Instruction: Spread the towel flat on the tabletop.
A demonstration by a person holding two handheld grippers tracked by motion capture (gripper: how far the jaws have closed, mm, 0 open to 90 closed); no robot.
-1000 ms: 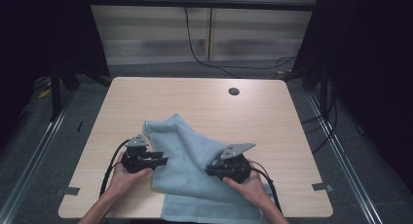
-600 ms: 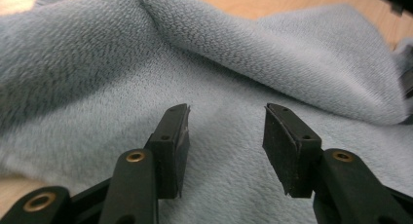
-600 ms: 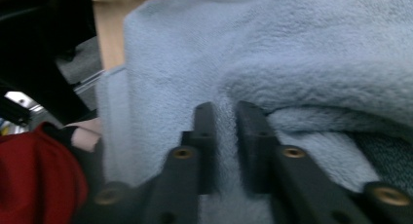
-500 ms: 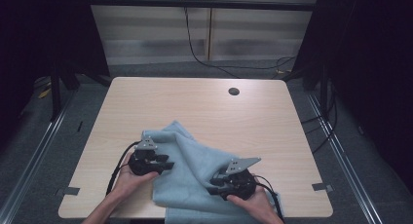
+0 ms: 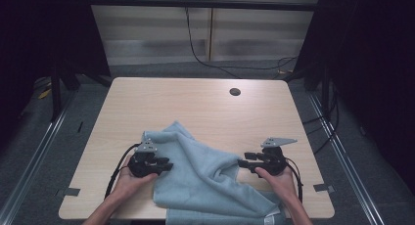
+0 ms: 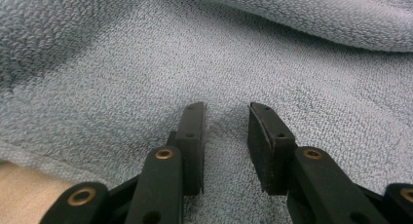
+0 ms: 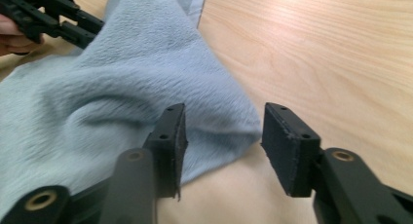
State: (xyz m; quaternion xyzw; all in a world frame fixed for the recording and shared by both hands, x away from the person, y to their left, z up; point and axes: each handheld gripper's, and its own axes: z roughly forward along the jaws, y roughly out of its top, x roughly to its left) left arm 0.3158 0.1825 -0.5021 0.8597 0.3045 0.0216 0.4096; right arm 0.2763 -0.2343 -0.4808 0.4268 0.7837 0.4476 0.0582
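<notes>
One light blue towel (image 5: 205, 178) lies rumpled on one wooden table (image 5: 195, 107), its cloth under and ahead of the left gripper's (image 5: 166, 166) parted jaws and its edge between those of the right gripper (image 5: 241, 162). Two grippers, one in each of two hands. One round dark hole (image 5: 235, 92) sits far beyond both sets of jaws.

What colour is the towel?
Light blue; the towel shows best in the left gripper view.

A nubby, matt terry-cloth towel (image 5: 205, 178) lies on a smooth, faintly glossy wood-grain table (image 5: 195, 102).
</notes>
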